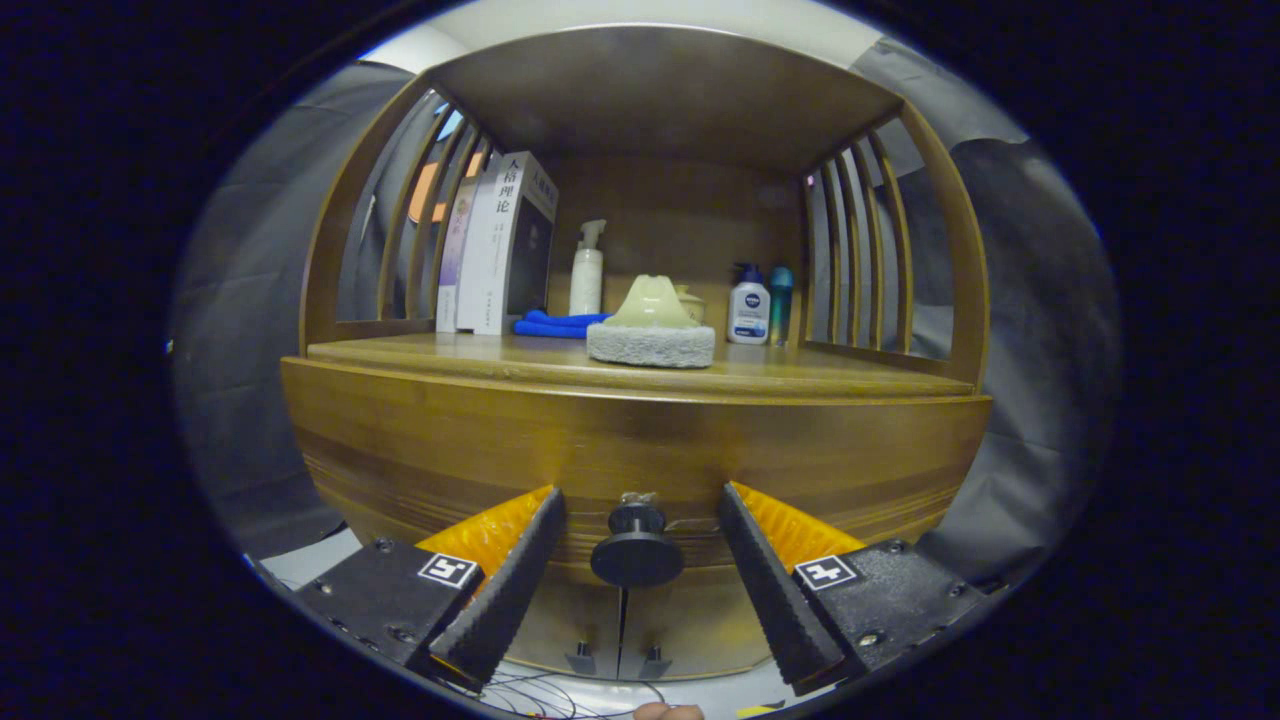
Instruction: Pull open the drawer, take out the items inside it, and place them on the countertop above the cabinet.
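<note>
Open gripper with one round knob between its two fingers.

The fingers stand wide apart, one on each side of the dark knob, and neither one touches it. The knob sits on the front of the shut wooden drawer, so nothing inside can be seen. The countertop above is smooth brown wood. On it are one rough grey scrubber with a pale lumpy handle, one soft blue cloth, three bottles near the back wall, and a few standing books, too squeezed together to count. A small pale jar peeks from behind the scrubber, mostly hidden. Thin wooden slats make both side walls.
</note>
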Available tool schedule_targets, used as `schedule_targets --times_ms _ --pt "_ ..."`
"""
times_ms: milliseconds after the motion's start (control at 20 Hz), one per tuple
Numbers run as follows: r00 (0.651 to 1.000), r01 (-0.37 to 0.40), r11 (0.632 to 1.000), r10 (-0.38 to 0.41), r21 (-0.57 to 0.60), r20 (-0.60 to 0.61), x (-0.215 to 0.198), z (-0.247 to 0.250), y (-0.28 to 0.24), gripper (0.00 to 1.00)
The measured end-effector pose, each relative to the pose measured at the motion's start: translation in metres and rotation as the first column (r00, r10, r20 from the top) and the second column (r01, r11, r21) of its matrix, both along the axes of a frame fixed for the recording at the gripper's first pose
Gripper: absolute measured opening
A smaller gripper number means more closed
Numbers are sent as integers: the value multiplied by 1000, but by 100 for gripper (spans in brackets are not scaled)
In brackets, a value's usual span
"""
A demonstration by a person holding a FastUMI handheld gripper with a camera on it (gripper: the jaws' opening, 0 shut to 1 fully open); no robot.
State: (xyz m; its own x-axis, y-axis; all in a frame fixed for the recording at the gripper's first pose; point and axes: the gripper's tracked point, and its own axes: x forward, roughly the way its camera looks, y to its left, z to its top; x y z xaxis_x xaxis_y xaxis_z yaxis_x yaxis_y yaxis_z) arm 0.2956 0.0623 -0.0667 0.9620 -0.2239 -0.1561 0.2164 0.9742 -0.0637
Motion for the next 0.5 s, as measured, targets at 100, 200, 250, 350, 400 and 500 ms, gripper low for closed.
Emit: schedule_targets --times_ms 100,200,250,350,400,500 --pt "1000 -2 1000 2 -3 -9 4 0 -1 100" --pt "1000 2 1000 -2 -1 -12 5 1 -1 100" --pt "1000 4 1000 -4 -5 -8 6 1 -1 100" --pt "1000 2 1000 -2 -5 -7 6 1 -2 100" --pt "1000 -5 1000 5 6 -9 5 1 -1 100" --pt "998 -59 997 60 41 -9 -2 6 12 100"
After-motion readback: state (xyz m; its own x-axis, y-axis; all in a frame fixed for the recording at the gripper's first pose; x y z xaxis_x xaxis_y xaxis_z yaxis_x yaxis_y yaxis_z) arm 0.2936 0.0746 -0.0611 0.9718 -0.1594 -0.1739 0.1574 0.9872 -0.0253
